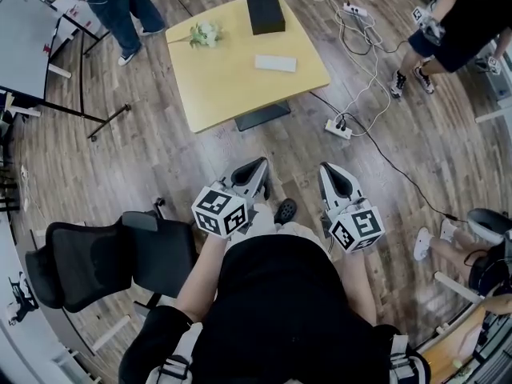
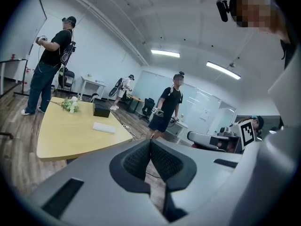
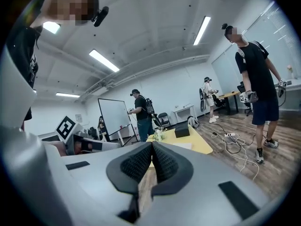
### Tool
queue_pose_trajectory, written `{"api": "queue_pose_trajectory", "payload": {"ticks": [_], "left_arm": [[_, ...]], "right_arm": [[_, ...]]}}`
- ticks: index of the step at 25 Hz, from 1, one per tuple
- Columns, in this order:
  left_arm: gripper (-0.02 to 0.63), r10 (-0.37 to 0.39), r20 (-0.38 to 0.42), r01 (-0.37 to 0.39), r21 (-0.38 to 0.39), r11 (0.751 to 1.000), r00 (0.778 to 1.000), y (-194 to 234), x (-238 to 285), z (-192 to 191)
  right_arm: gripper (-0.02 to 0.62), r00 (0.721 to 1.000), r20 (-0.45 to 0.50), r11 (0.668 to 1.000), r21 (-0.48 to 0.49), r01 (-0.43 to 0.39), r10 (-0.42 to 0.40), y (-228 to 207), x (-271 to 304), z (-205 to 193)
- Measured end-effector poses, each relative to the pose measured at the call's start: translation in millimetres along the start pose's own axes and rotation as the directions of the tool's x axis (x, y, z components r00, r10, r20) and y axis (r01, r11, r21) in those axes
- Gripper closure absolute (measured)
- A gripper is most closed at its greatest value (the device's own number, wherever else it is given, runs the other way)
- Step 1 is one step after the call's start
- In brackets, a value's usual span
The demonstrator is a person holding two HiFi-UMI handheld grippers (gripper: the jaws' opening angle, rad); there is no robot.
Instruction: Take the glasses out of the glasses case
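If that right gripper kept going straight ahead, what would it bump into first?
Probably the yellow table, just beyond the shut right gripper, with nothing between. It tilts slightly down, so the wooden floor could come first; depth is unclear.

On the table (image 1: 220, 94), the box (image 1: 265, 10) sits at the far edge, the flowers (image 1: 205, 34) are left of it, and the case (image 1: 275, 62) lies nearer, right of middle. A power strip (image 1: 338, 128) lies on the floor off the table's near right corner. A chair (image 1: 104, 258) stands well short of the table, leftward.
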State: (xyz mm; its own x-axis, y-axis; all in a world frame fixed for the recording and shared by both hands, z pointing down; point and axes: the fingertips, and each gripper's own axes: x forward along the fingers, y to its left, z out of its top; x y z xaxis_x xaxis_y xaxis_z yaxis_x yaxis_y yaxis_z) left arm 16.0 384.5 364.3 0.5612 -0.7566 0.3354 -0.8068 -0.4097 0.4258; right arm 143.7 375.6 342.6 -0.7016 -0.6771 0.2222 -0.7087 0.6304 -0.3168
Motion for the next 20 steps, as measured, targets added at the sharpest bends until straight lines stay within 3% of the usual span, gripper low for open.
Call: {"api": "queue_pose_trajectory", "payload": {"ticks": [5, 20], "left_arm": [[0.584, -0.004, -0.010, 0.004, -0.010, 1.000, 1.000, 27.7, 10.8, 9.1], [0.584, -0.096, -0.007, 0.097, 0.032, 0.995, 0.995, 111.4, 95.5, 103.9]], "right_arm": [[0.578, 1.000, -0.016, 1.000, -0.014, 0.004, -0.005, -1.4, 29.7, 4.7], [0.577, 0.998, -0.010, 0.995, -0.074, 0.063, -0.064, -43.9, 146.6, 71.6]]}}
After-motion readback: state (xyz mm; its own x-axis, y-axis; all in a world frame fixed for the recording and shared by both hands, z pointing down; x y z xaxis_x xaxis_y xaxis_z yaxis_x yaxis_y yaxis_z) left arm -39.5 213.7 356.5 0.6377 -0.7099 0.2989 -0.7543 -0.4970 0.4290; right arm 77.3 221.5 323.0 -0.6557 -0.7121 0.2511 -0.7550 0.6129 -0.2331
